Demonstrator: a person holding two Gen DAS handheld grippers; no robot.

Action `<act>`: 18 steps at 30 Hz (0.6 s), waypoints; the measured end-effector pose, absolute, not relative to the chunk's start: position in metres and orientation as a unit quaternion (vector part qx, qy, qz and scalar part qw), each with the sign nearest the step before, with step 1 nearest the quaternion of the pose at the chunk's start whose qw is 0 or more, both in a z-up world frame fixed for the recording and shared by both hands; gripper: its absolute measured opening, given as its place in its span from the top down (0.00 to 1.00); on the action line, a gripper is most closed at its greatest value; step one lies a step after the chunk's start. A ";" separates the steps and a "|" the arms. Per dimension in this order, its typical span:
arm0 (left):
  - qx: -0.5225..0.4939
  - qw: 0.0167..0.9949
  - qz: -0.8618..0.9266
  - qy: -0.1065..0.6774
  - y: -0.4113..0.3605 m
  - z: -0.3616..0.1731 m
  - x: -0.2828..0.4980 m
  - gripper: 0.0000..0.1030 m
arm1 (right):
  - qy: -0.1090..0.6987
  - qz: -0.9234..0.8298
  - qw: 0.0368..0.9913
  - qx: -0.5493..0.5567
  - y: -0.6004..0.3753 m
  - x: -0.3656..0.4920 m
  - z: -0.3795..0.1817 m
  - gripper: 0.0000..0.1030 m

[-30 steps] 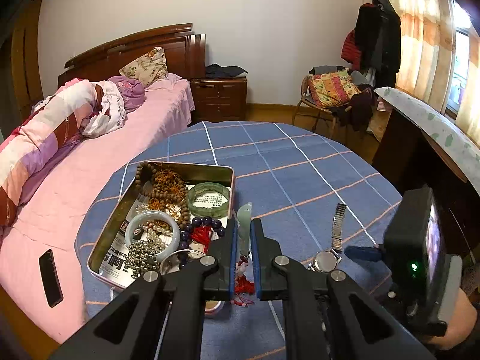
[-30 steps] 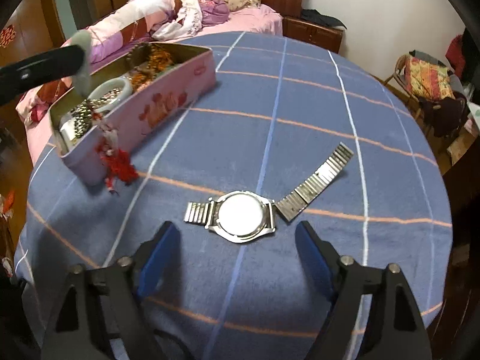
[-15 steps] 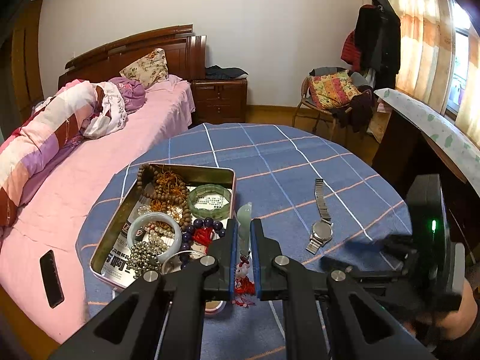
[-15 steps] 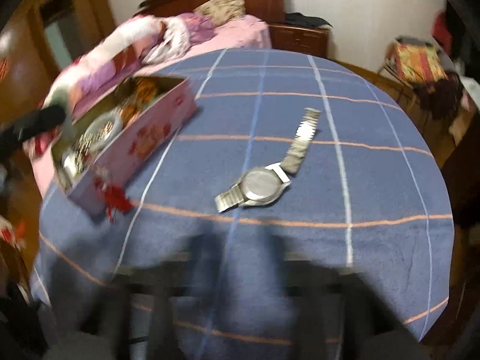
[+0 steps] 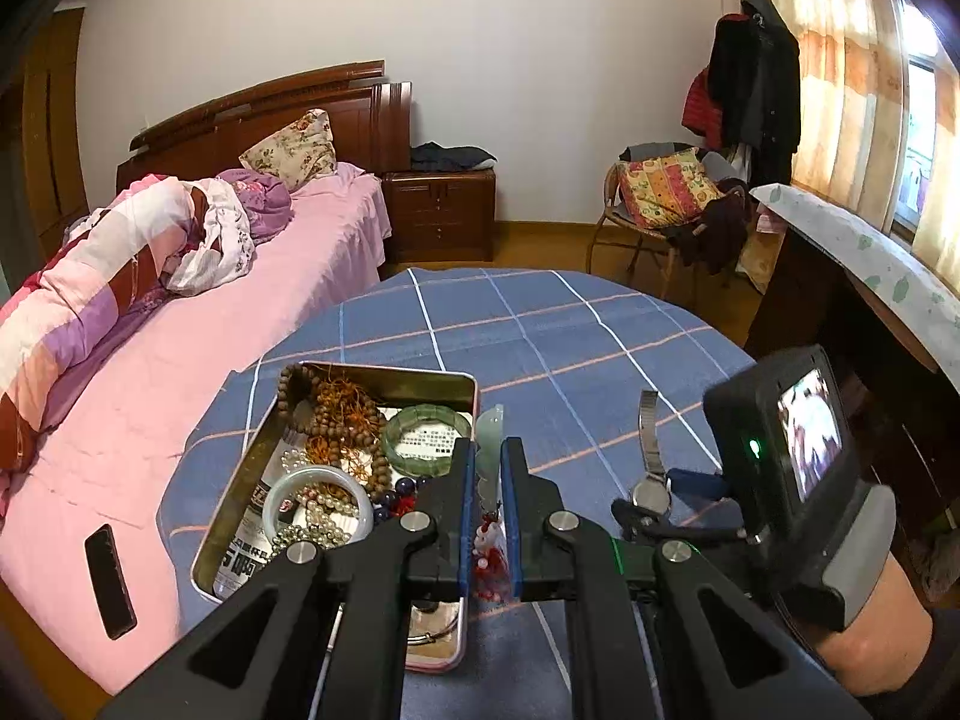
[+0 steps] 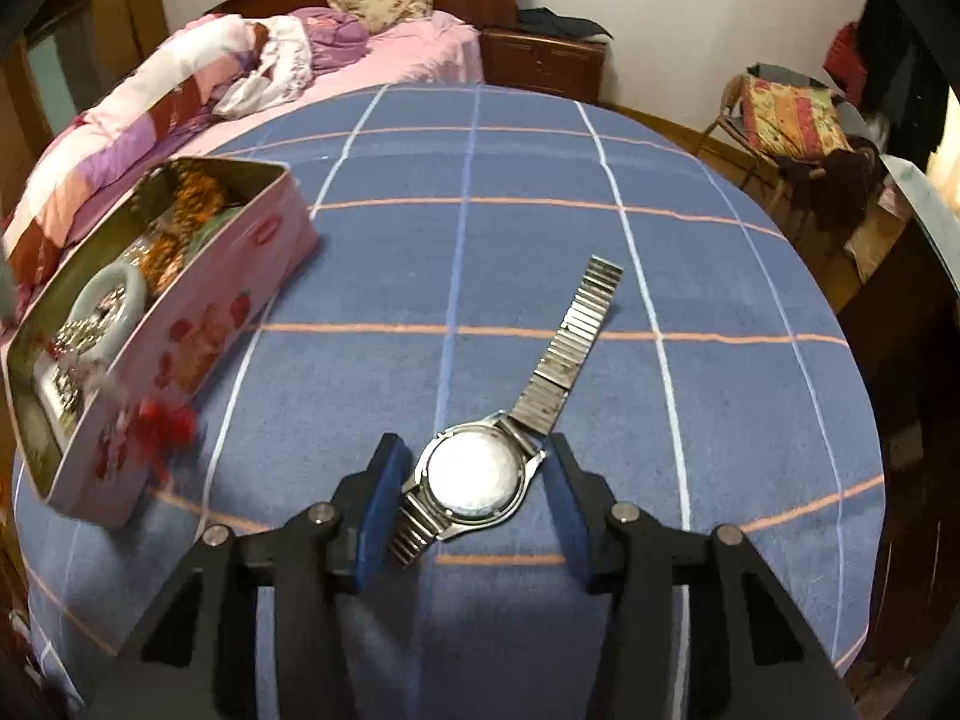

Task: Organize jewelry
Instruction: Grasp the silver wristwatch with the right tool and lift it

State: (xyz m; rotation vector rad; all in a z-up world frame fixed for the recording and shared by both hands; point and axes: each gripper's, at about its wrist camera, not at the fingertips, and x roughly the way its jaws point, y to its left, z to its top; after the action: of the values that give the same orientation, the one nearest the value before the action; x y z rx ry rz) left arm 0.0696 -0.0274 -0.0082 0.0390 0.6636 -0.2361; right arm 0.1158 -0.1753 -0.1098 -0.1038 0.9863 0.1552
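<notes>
Watch [image 6: 474, 477] lies between the closing right tool [image 6: 474, 483]; left tool [image 5: 489, 480] pinches a pendant [image 5: 491, 444].

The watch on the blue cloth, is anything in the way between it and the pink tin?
Nothing visible. The watch lies between the closing jaws of the right hand-held gripper, and only bare blue tablecloth stretches from it to the pink tin, whose top is open.

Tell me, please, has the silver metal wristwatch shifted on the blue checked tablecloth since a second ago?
Yes. The silver metal wristwatch rotated: its long strap, formerly lying along the orange line, now points across it, toward the table's far side.
</notes>
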 end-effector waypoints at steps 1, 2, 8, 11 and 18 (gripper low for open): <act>0.019 0.939 -0.115 0.324 -0.027 -0.007 0.069 0.92 | 0.470 0.077 0.878 -0.051 -0.177 0.114 -0.109 0.52; 0.017 0.939 -0.115 0.323 -0.026 -0.007 0.069 0.92 | 0.468 0.080 0.879 -0.051 -0.180 0.111 -0.110 0.52; 0.018 0.941 -0.111 0.319 -0.022 -0.002 0.069 0.92 | 0.444 0.087 0.890 -0.059 -0.183 0.105 -0.084 0.91; 0.018 0.943 -0.108 0.313 -0.020 0.004 0.068 0.92 | 0.436 0.085 0.894 -0.059 -0.185 0.110 -0.077 0.91; 0.017 0.942 -0.104 0.318 -0.018 0.001 0.072 0.92 | 0.470 0.099 0.874 -0.077 -0.181 0.125 -0.100 0.29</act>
State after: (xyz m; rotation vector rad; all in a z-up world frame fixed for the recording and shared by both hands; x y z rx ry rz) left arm 0.0716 -0.0180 0.0011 0.0354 0.6487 -0.2130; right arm 0.1250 -0.1815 -0.1004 -0.1599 0.9816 0.2078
